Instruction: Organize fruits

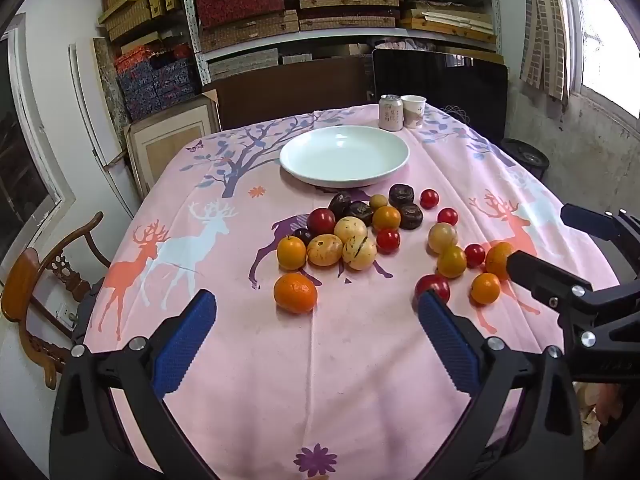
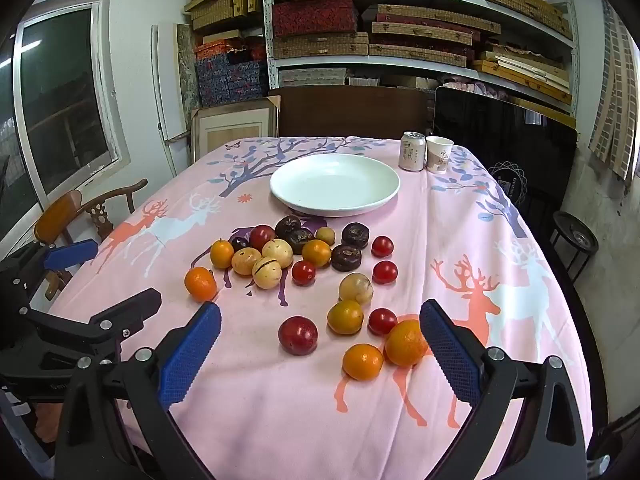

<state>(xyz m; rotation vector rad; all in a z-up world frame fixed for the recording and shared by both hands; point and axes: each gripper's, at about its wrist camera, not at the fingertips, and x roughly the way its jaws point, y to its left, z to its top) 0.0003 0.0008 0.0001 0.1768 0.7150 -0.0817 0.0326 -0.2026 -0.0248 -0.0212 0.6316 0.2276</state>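
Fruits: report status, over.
Left gripper open, right gripper open, both empty. Fruits loose on tablecloth; white plate empty. Nothing blocking.

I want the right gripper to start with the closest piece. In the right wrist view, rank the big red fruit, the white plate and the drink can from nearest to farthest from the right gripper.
1. Big red fruit: just ahead of the right gripper, between its open fingers.
2. White plate: mid-table, beyond the fruit pile.
3. Drink can: far edge, right of the plate, beside a paper cup.
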